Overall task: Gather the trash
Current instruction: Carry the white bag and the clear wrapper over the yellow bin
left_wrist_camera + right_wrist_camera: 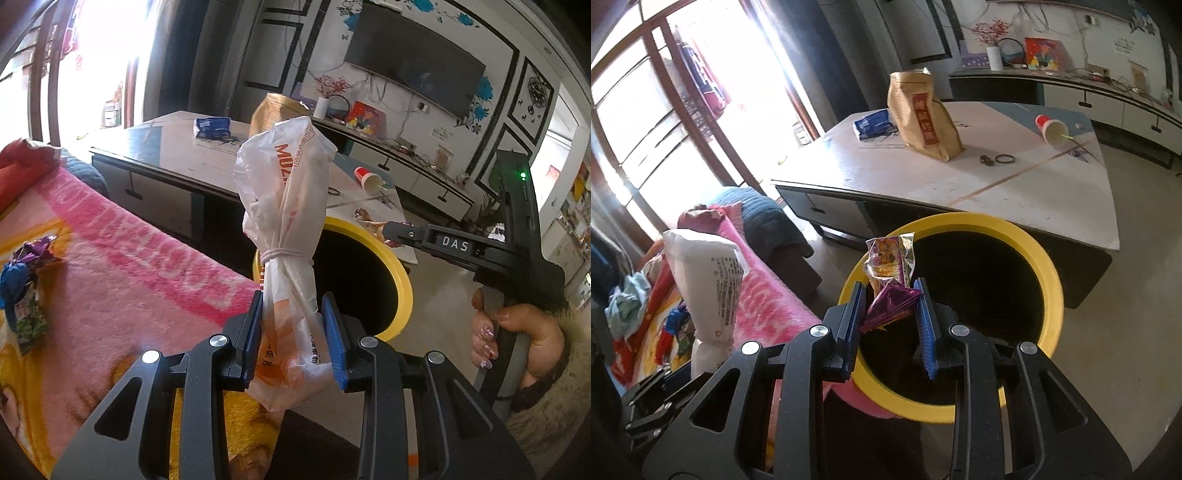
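My left gripper [295, 332] is shut on a white plastic bag [284, 206] with orange print, tied with a band, held upright beside the yellow-rimmed bin [400, 280]. The bag also shows in the right wrist view [709, 284] at the left. My right gripper [892, 314] is shut on a purple and gold snack wrapper [890, 273], held over the near-left rim of the bin [1049, 266]. The right gripper [395, 230] shows in the left wrist view, reaching over the bin with the wrapper.
A pink blanket [122, 258] covers the sofa, with purple and blue wrappers [26, 280] on it. The coffee table [1015, 184] bears a brown paper bag [923, 114], a blue packet [871, 123], a tipped red cup [1051, 129] and small rings. A TV cabinet stands behind.
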Action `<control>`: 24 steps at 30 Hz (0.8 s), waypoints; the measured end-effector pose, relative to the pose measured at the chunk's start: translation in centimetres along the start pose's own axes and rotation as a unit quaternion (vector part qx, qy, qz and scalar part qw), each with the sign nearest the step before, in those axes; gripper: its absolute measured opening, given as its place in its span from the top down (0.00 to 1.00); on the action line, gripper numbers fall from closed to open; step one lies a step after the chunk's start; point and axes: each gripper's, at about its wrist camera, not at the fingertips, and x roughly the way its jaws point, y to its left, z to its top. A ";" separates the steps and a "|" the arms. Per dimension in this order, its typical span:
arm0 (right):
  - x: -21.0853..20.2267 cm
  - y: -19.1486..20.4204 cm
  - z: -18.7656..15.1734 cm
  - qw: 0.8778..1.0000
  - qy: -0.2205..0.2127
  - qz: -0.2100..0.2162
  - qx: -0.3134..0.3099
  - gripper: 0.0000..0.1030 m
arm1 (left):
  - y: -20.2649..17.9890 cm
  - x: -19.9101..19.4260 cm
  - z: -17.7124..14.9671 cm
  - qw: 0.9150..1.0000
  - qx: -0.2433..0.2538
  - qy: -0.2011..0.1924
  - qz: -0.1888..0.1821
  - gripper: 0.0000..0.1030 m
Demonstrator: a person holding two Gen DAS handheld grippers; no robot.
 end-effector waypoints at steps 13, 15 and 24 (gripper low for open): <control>0.0 -2.8 0.7 0.999 -0.005 -0.017 0.037 0.80 | -1.5 3.5 0.4 0.999 0.021 0.034 -0.012 0.71; 0.0 -3.5 0.8 0.999 -0.005 -0.020 0.045 0.80 | -2.0 4.2 0.5 0.999 0.024 0.039 -0.015 0.71; -0.1 -5.8 0.6 0.997 0.000 -0.030 0.073 0.80 | -3.7 7.7 1.0 0.997 0.034 0.066 -0.031 0.70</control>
